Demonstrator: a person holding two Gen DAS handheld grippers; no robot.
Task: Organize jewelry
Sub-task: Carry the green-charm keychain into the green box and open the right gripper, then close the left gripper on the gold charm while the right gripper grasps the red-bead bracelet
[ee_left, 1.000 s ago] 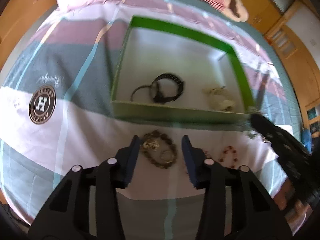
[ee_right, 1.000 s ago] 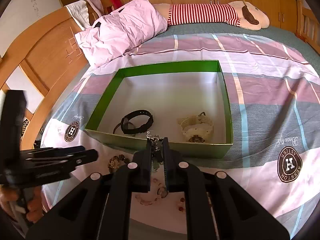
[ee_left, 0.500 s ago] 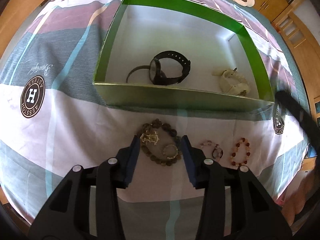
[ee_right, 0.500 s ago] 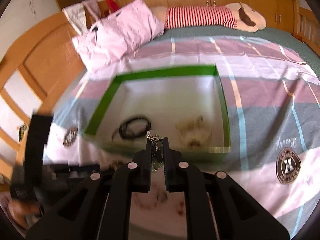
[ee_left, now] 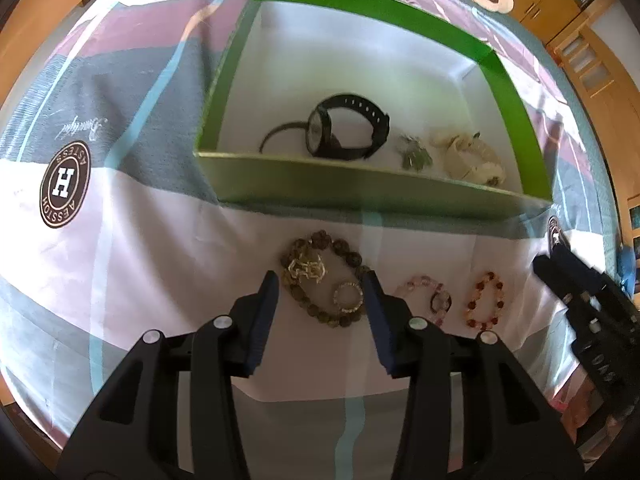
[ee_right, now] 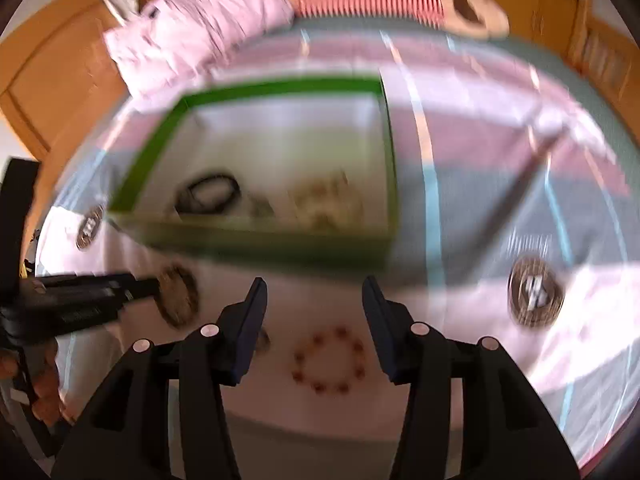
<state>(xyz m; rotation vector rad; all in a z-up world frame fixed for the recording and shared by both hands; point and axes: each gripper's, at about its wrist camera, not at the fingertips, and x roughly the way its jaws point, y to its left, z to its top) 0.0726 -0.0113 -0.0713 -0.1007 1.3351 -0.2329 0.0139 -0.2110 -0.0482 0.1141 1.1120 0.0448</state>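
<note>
A green box (ee_left: 360, 196) with a white floor sits on a striped bedspread (ee_left: 120, 248) in the upper middle of the left wrist view. Inside it, near the front wall, lie a black watch (ee_left: 348, 132), a small greenish trinket (ee_left: 416, 156) and a cream bracelet (ee_left: 472, 160), side by side.

Below the box, on the bedspread, the left gripper (ee_left: 320, 304) points down with its fingers partly apart on either side of a dark beaded bracelet (ee_left: 324, 276), not visibly pressing it. A gold charm (ee_left: 306, 270) and a small ring (ee_left: 348, 298) lie within the bracelet's loop. To the right lie a pink bracelet (ee_left: 428, 296) and a red beaded bracelet (ee_left: 484, 300).

The right wrist view is blurred. The right gripper (ee_right: 314, 316) has just been opening; its fingers stand apart with nothing between them, above the red beaded bracelet.
</note>
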